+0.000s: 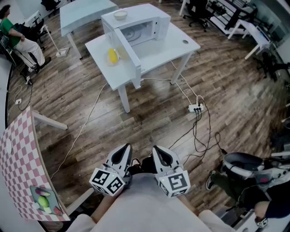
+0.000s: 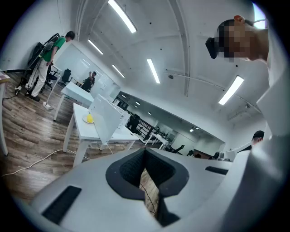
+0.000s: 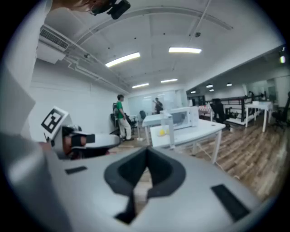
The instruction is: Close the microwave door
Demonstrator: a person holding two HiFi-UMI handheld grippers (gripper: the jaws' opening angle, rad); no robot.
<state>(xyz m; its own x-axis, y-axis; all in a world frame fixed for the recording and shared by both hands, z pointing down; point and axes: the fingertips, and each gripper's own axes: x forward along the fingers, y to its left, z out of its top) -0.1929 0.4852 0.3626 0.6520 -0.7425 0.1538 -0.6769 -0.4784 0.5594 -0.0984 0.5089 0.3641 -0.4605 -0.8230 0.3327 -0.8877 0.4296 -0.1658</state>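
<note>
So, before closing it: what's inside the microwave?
A round turntable shows inside the microwave and looks bare. The rear of the cavity is covered by the microwave's top.

The floor (image 1: pixel 149 113) is made of brown wood boards. A white tabletop (image 1: pixel 183 45) on thin white legs stands in the middle of it. Behind it is a second pale table (image 1: pixel 86 13). At the left edge is a table with a red and white check cloth (image 1: pixel 18 149). A white plug strip (image 1: pixel 195 108) lies on the floor, with black and white cords running from it. Black chairs (image 1: pixel 199 11) stand far back by white desks (image 1: pixel 253 34). The ceiling (image 2: pixel 181 45) is white, with long bright lights (image 2: pixel 153 71). The walls (image 3: pixel 86 97) are white.
</note>
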